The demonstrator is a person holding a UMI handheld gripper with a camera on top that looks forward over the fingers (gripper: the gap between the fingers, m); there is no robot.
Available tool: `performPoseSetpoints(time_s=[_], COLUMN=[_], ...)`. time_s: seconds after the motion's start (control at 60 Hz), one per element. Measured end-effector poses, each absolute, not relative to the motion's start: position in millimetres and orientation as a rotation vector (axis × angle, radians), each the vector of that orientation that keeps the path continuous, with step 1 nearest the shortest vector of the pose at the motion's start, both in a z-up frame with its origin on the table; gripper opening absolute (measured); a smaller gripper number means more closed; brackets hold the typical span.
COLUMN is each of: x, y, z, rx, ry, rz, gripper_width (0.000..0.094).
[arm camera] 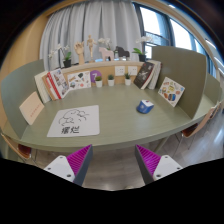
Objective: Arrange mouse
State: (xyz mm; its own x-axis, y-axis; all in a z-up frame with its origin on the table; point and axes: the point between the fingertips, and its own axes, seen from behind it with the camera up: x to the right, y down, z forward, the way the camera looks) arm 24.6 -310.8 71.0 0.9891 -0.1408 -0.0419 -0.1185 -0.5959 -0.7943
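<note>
Two fingers of the gripper (109, 163) stood apart, empty; we saw no mouse; table (120, 120)'s far displays indistinct.

Blue object (146, 106): too small to identify.
Paper (76, 121): drawing unreadable.
Fingers (75, 162): bases cut off below.

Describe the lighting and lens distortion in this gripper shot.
Gripper view: daylight through the curtained windows backlights the room, blowing out the panes; the strong fisheye bends the green table edge into a curve; the small blue object is too small to identify; the gripper is open, pink pads evenly lit.
</note>
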Motion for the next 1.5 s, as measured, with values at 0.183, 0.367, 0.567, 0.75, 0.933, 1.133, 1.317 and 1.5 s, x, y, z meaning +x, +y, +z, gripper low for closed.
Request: performPoseSetpoints(time_s=[0.183,0.367,0.567,0.75,0.933,1.133,1.317,1.5], x=[119,177,209,209,194,187,185,186], y=[-267,-191,-111,-60,-23,-1,1,-2], z=[35,18,-1,-8,-7,-7,-11,-13], rx=[-2.239,-2.270,-2.314,-2.357,-2.378,-2.370,-2.384,-2.446], ry=[0.245,0.246,0.212,0.130,0.064,0.013,-0.035,-0.004], rz=[-0.099,-0.112,-0.074,-0.025,0.028,0.013,0.001,-0.017], gripper_width=[0.0834,0.0834,0.0826,0.0818,0.0762,0.0590,0.0475,0.0384])
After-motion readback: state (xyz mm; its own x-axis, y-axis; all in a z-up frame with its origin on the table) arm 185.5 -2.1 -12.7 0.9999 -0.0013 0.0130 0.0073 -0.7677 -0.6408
